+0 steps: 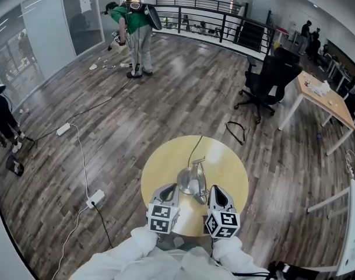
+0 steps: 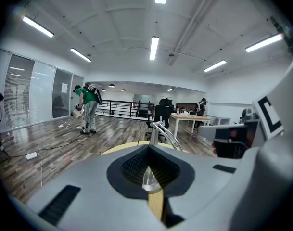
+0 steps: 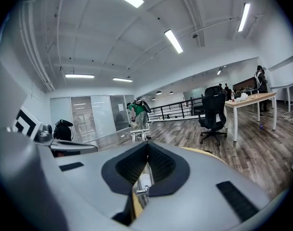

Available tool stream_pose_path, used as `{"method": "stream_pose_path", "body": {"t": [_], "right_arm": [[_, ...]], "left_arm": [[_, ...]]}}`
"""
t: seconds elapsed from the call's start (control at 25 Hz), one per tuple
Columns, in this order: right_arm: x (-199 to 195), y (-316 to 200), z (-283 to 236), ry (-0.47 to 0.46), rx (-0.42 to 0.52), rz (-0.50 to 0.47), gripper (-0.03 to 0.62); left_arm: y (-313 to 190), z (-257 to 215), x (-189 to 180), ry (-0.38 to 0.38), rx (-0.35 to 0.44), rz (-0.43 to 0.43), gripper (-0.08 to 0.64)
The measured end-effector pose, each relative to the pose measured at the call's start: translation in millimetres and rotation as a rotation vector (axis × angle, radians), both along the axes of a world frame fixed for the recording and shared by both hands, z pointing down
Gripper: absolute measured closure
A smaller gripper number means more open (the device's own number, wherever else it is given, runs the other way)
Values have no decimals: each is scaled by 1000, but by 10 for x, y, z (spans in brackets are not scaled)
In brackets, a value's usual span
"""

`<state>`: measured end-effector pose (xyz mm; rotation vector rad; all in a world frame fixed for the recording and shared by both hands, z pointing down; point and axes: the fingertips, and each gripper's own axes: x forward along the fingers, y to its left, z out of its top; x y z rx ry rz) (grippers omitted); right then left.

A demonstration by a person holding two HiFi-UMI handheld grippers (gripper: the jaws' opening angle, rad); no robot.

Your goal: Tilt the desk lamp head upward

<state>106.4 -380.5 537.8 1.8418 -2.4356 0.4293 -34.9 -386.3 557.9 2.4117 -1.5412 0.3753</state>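
**Both tongs clenched and empty, flanking the desk lamp**

In the head view, the silvery desk lamp stands on a round yellow table in the lower centre of the frame. Its dark cable runs up toward the table's far rim.

The left gripper sits just left of the lamp head and the right gripper just right of it. Whether either one touches the metal cannot be told.

In the left gripper view the black ridged pads are pressed together with nothing between them, and the lamp's metal arm rises just beyond their tips. The right gripper view shows the same: its pads are clenched on nothing.

On the wood floor left of the table lies a white power strip. A person in a green top bends over at upper left. A black office chair and a wooden desk stand at upper right.
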Motion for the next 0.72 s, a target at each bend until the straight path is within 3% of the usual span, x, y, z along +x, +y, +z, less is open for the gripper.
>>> {"method": "stream_pose_path", "body": {"t": [0.2, 0.4, 0.56, 0.64, 0.68, 0.72], "right_arm": [[119, -143, 61, 6, -23, 49, 578], [293, -146, 205, -7, -48, 64, 578], [257, -19, 513, -31, -118, -27, 578], [221, 62, 707, 4, -153, -71, 572], [192, 101, 803, 21, -167, -94, 529], [154, 131, 895, 35, -180, -120, 443]], "left_arm": [[-170, 48, 223, 42, -1, 165, 558], [-387, 228, 314, -13, 2, 245, 558], [-559, 360, 421, -26, 8, 328, 556], [-660, 386, 498, -39, 20, 383, 497], [-712, 412, 534, -42, 28, 408, 462], [-768, 439, 567, -47, 35, 430, 440]]}}
